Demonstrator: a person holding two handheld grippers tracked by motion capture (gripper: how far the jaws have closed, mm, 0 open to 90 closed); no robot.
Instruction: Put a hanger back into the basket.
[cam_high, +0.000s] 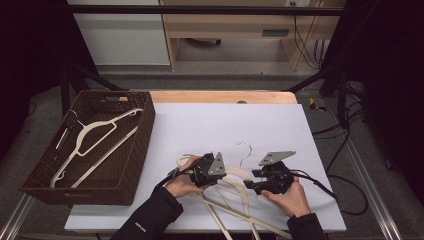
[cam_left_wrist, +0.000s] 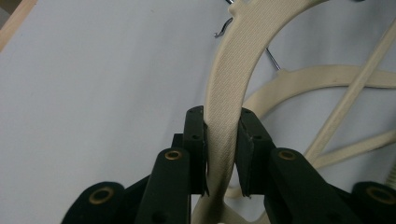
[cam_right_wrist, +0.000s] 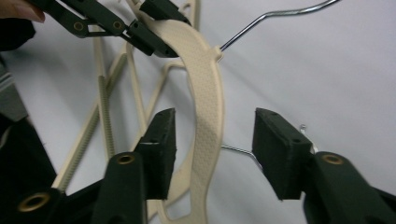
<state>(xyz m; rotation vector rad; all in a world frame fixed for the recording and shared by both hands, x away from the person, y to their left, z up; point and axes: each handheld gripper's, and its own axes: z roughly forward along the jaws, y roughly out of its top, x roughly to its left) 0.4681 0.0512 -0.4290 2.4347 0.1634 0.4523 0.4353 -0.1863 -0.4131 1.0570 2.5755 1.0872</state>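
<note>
2 grippers meet at 1 cream hanger (cam_left_wrist: 224, 107) on the white sheet (cam_high: 210, 130): left gripper (cam_left_wrist: 219, 140) clamped on it, right gripper (cam_right_wrist: 215, 149) parted around it. tangled hangers (cam_high: 235, 200) beneath could be dragged along.

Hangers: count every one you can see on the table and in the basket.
3, maybe more. One lies in the brown basket at left. One is clamped in the left gripper. At least one more lies tangled beneath it on the white board; overlaps may hide others.
</note>
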